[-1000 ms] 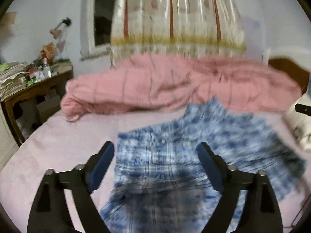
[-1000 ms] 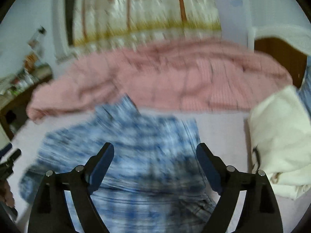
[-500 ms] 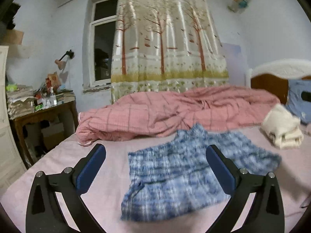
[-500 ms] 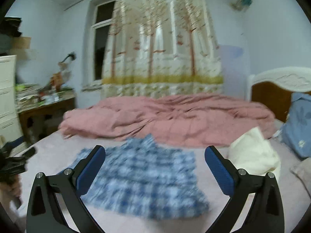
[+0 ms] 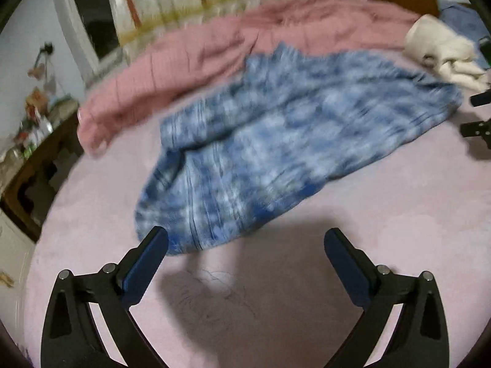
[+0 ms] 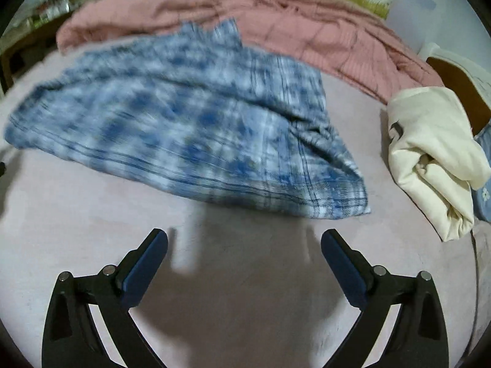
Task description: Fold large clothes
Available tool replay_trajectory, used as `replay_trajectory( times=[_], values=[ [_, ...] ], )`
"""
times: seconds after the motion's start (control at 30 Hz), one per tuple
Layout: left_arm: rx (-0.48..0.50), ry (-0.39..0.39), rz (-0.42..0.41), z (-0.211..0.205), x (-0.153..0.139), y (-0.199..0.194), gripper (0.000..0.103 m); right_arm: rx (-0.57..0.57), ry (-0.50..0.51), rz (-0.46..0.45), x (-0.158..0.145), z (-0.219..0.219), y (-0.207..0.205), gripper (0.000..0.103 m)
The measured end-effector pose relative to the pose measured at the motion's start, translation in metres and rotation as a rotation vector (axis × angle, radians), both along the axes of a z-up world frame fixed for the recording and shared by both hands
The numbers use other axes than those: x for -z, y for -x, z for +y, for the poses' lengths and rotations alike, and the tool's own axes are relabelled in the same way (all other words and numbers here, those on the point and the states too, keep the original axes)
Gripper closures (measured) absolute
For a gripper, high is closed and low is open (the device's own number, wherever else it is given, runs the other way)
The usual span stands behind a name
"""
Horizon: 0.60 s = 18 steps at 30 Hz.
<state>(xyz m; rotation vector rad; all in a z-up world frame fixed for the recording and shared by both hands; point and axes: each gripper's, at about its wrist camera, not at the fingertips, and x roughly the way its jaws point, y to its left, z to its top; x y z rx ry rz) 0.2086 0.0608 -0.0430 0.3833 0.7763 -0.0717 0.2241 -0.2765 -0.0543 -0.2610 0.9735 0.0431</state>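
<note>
Left wrist view: the left gripper (image 5: 245, 245) has its jaws spread wide with nothing between them, hanging above bare pink bedsheet (image 5: 383, 202); its left fingertip (image 5: 155, 240) sits just at the near corner of the blue plaid garment (image 5: 276, 141), though whether it touches the cloth cannot be told through the blur. In the right wrist view the right gripper (image 6: 244, 242) is likewise wide apart and empty, with a strip of sheet between it and the garment's near hem (image 6: 276, 196). The garment lies spread across the middle of the bed, mostly flat but rumpled, with a raised fold toward one end and a peak of cloth sticking up at the far edge, where it meets the pink checked quilt (image 6: 276, 21). It looks like thin woven fabric: light, limp, no stiffness, likely to sag and slide on itself when lifted from a single point. The stitched hem and its two near corners look like the soundest places to pinch, one corner per gripper, since a doubled edge should give the fingers more to bite than the open middle. A low, shallow pinch would help avoid catching the sheet underneath. A folded cream garment (image 6: 435, 153) lies well clear to the right, beside a blue floral pillow (image 6: 485, 190).
</note>
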Motion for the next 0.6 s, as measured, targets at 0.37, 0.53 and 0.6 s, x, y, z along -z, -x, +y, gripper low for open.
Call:
replay_trajectory(
  times=[0.37, 0.53, 0.6],
  values=[
    [0.012, 0.026, 0.061, 0.018, 0.016, -0.046, 0.070, -0.023, 0.127, -0.125, 0.017, 0.000, -0.046, 0.011],
    [0.026, -0.103, -0.056, 0.003, 0.006, -0.024, 0.097, -0.060, 0.181, -0.127, 0.019, 0.007, -0.036, 0.098],
    [0.036, -0.108, -0.095, 0.002, -0.004, -0.008, 0.097, -0.053, 0.182, -0.181, 0.010, 0.007, -0.024, 0.099]
  ],
)
